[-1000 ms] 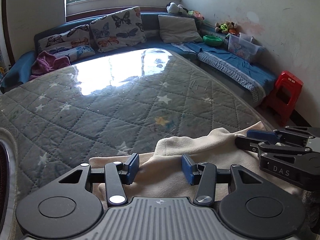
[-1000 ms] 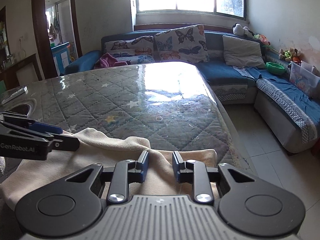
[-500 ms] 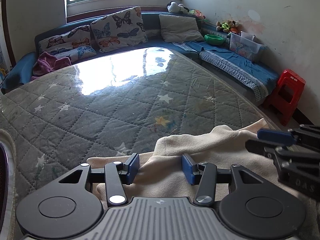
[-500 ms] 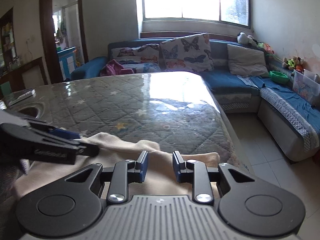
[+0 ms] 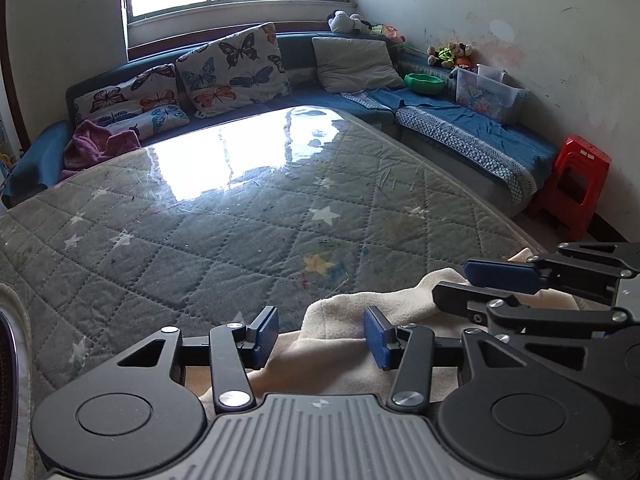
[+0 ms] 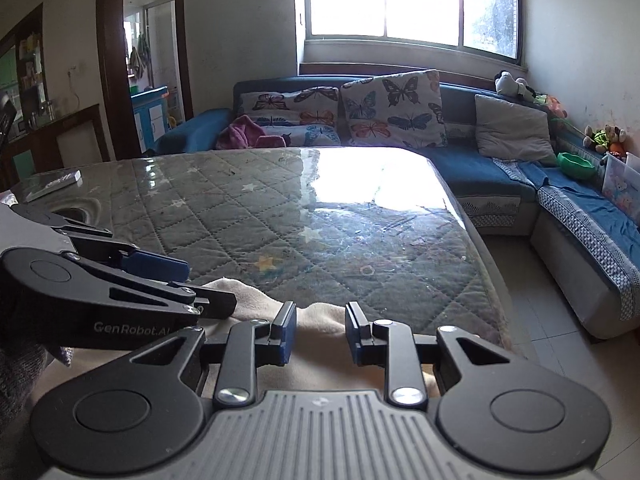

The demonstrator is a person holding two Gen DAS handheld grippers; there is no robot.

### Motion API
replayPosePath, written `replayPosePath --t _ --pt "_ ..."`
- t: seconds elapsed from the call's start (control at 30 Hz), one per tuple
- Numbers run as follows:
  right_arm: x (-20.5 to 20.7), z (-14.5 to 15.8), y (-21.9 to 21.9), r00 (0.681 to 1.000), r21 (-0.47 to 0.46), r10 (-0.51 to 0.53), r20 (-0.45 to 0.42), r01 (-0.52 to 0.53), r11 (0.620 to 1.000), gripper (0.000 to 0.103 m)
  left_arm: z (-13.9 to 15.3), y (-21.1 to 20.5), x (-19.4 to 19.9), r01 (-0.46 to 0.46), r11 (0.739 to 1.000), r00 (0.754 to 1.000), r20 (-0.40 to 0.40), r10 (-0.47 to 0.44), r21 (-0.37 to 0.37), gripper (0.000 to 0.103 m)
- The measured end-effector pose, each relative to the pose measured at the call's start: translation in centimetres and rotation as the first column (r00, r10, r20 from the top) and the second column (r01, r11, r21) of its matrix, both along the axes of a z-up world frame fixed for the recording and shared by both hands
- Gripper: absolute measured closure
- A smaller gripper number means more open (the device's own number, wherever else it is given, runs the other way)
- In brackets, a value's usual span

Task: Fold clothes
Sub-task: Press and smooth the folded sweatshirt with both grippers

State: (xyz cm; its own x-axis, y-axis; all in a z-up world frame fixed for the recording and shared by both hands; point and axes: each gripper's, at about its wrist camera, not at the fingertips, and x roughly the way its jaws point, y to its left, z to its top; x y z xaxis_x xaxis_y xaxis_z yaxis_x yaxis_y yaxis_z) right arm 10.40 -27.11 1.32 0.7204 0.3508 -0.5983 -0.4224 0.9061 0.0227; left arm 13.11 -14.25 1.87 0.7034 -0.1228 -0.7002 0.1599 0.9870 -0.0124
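On the near edge of the counter [image 5: 224, 240] lies a cream cloth [image 5: 344, 320] — the left tool [image 5: 322, 334] and right tool [image 6: 320, 332] both stand apart over it, gripping nothing.

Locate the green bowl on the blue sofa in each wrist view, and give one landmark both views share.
Left wrist view: the green bowl sits upper right, on the blue sofa's side section, just left of the clear plastic storage box.
Right wrist view: the same bowl is at the far right, mid-height, beside that box.
Shared landmark: the upright butterfly-print cushion under the window.
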Motion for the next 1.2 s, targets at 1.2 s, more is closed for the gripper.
replayPosePath --t 1.2 --pt "-11.7 -0.1 -1.3 0.999 -0.028 0.034 0.016 -0.033 0.999 0.070 0.9 1.5 -11.0 0.020 0.999 0.999 0.045 -0.018 -0.037 0.052"
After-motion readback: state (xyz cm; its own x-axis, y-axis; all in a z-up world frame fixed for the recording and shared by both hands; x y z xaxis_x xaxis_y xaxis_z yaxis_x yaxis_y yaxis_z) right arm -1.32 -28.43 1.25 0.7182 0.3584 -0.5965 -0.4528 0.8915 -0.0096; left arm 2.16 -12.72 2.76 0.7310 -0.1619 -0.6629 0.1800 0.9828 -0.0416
